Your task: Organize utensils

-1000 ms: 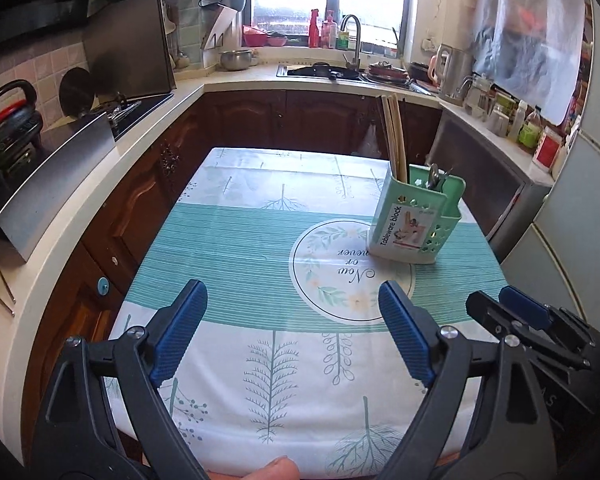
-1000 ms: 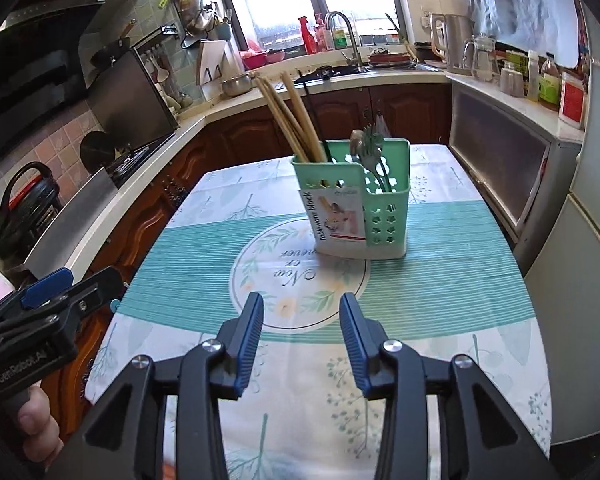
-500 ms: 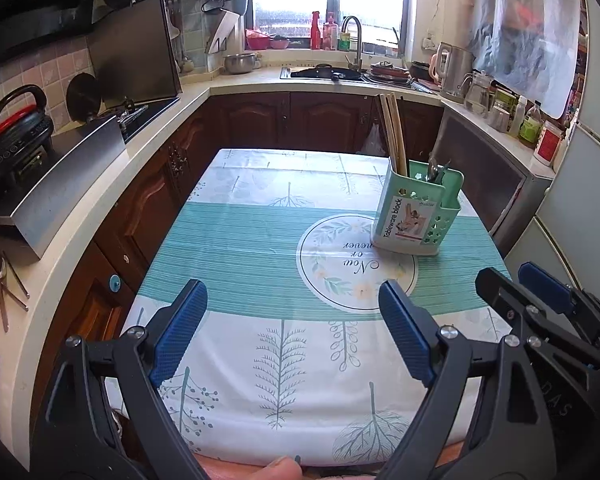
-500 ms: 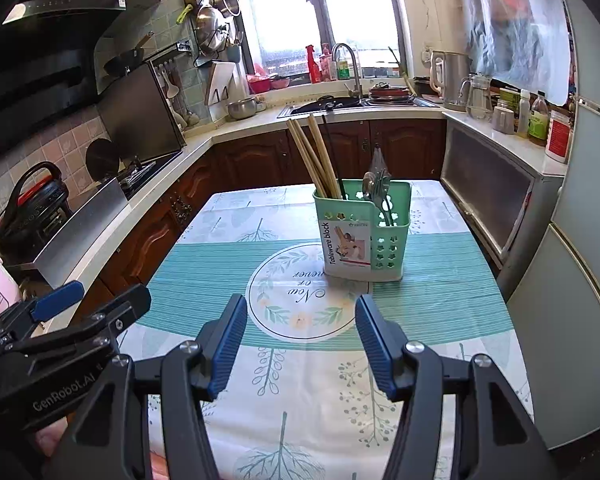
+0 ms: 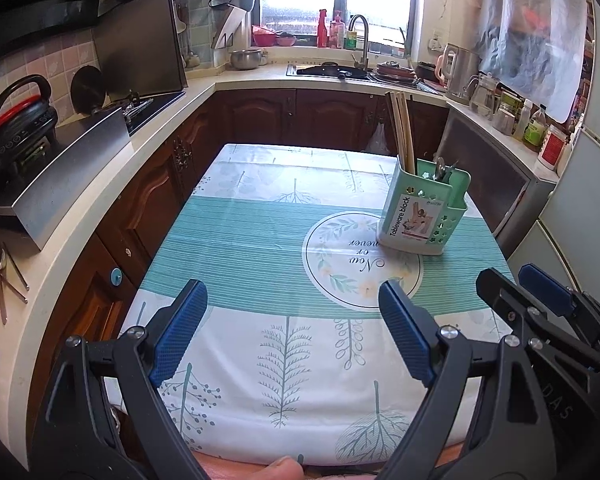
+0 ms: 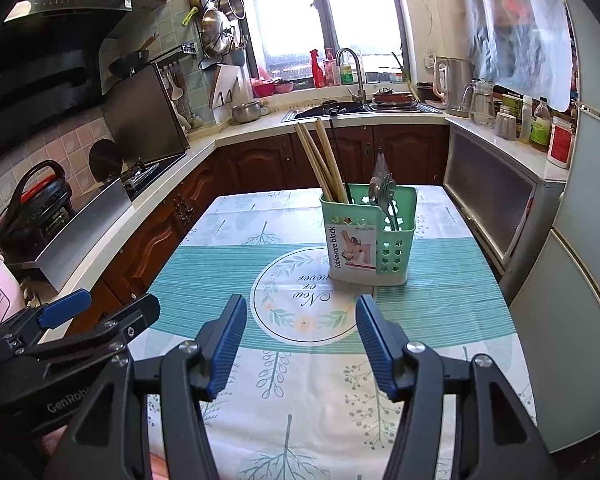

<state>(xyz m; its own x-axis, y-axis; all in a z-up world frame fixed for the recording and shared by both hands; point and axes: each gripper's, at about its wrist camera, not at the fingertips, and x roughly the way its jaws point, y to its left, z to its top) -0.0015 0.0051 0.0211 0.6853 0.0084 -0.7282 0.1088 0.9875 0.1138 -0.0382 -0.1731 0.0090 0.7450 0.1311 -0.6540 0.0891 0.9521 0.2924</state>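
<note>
A mint-green tableware holder point(image 5: 420, 216) point(image 6: 364, 240) stands upright on the table's patterned cloth point(image 5: 240, 240), right of the round print. Long wooden chopsticks point(image 5: 402, 132) point(image 6: 324, 160) lean out of its left compartment. Metal spoons and forks point(image 6: 384, 196) stick out of another compartment. My left gripper point(image 5: 290, 284) hangs open over the near part of the table with nothing between its blue pads. My right gripper point(image 6: 301, 299) is open too, empty, well short of the holder. Each gripper shows at the edge of the other's view, the right one point(image 5: 540, 292) and the left one point(image 6: 100, 312).
A pale counter point(image 5: 100, 184) with a stove and a steel splash guard point(image 6: 84, 232) runs along the left. The sink point(image 6: 332, 110) is at the back under the window. A metal-fronted cabinet point(image 6: 492, 204) and a fridge point(image 6: 572, 280) close the right side.
My right gripper's jaws have spread wider, and it has drawn back and up from the holder, which now looks smaller. The left gripper has hardly moved and stays open.
</note>
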